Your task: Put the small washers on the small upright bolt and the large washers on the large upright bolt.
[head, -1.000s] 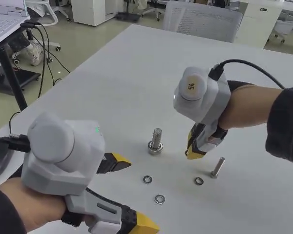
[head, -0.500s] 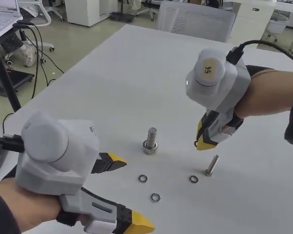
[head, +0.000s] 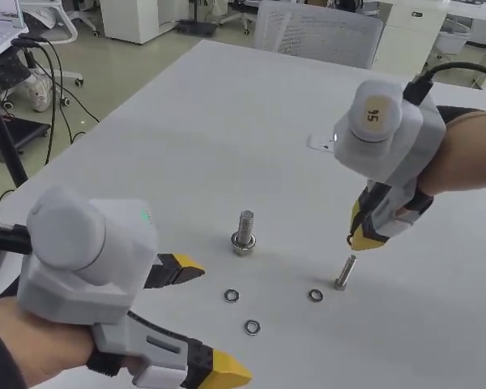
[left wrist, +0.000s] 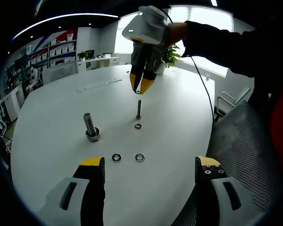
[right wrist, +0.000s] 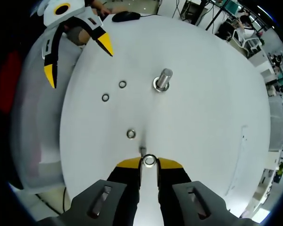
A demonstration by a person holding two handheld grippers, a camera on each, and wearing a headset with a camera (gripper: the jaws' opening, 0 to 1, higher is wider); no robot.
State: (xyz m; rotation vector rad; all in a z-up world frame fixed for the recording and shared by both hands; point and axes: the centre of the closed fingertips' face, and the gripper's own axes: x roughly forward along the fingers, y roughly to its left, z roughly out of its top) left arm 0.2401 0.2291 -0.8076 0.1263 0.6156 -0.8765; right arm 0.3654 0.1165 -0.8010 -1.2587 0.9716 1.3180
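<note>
Right gripper view first: pinching a washer [right wrist: 149,160] flat between the tips of the right gripper [right wrist: 149,163], jaws squeezed narrow on its rim. Hovering right over the small upright bolt [right wrist: 142,151], bolt top peeking out just to one side of the washer hole, so probably not quite lined up yet. Same story from the head view: right gripper [head: 361,241] up above and slightly beyond the small bolt [head: 344,272], clear of it, not touching. Bolt's long axis vertical, so likely needs a tiny sideways nudge to centre the hole, then a straight drop down the thread. Left gripper [head: 204,320] spread wide, holding nothing, hanging low near the table [head: 227,121] edge, well apart from the small bolt, so clearly the right one's job. Loose washer [head: 316,296] lying just beside the small bolt's foot, second washer [head: 232,296] and third washer [head: 252,327] nearer the left gripper. Large upright bolt [head: 244,232] standing between the grippers; wider ring at its base, can't tell if bolt head or a washer already on
</note>
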